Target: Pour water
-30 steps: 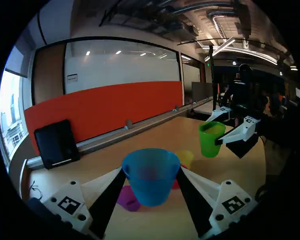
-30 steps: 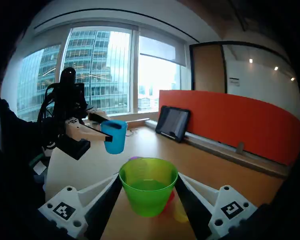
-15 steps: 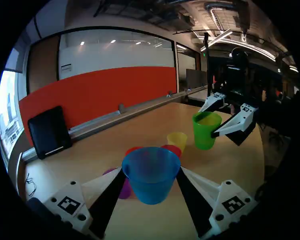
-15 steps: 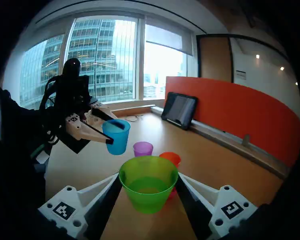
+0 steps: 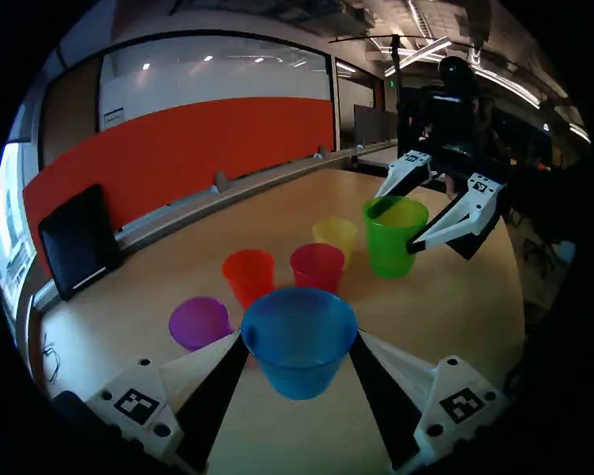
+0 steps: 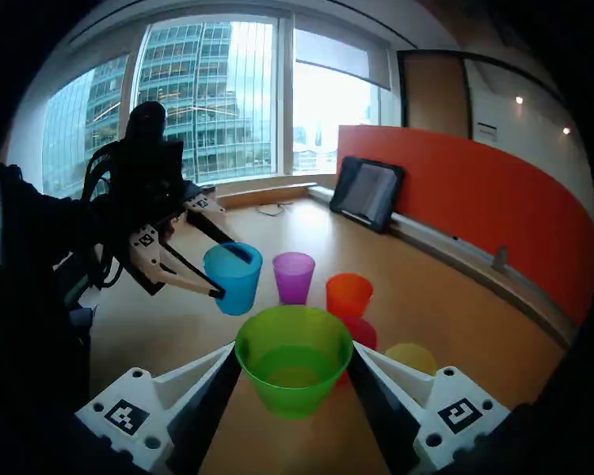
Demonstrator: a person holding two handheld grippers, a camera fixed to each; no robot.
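- The left tongs (image 5: 299, 342) were closed to a cup's width on the blue cup (image 5: 299, 360). One finger pressed on each side just under the rim, so the cup sat upright and could not slip.
- The right tongs (image 6: 294, 348) gripped the green cup (image 6: 294, 380) the same way, with both fingers against its wall. Liquid seemed to sit low inside it, which would explain why it was held level.
- Whether the blue cup held any water could not be told. Its open, upright mouth suggested it was the receiver for the pour.
- In the right gripper view the blue cup hung towards the window-side edge of the surface (image 5: 455, 317), and the green cup was held nearer the opposite edge. Whether either base touched the surface could not be told.
- Between the two held cups stood a purple cup (image 5: 198, 321), an orange cup (image 5: 248, 273), a red cup (image 5: 317, 265) and a yellow cup (image 5: 336, 233). All were upright and close together around the middle of the surface, and were likely further targets.
- A dark tablet (image 5: 77, 241) leaned at the far edge below the orange panel (image 5: 178, 146), well out of the pouring path.
- The cups showed no brand. Each tongs finger carried a square black-and-white marker (image 5: 136, 405), which was a pattern rather than text. A small notice (image 5: 113, 119) on the wall was too small to read.
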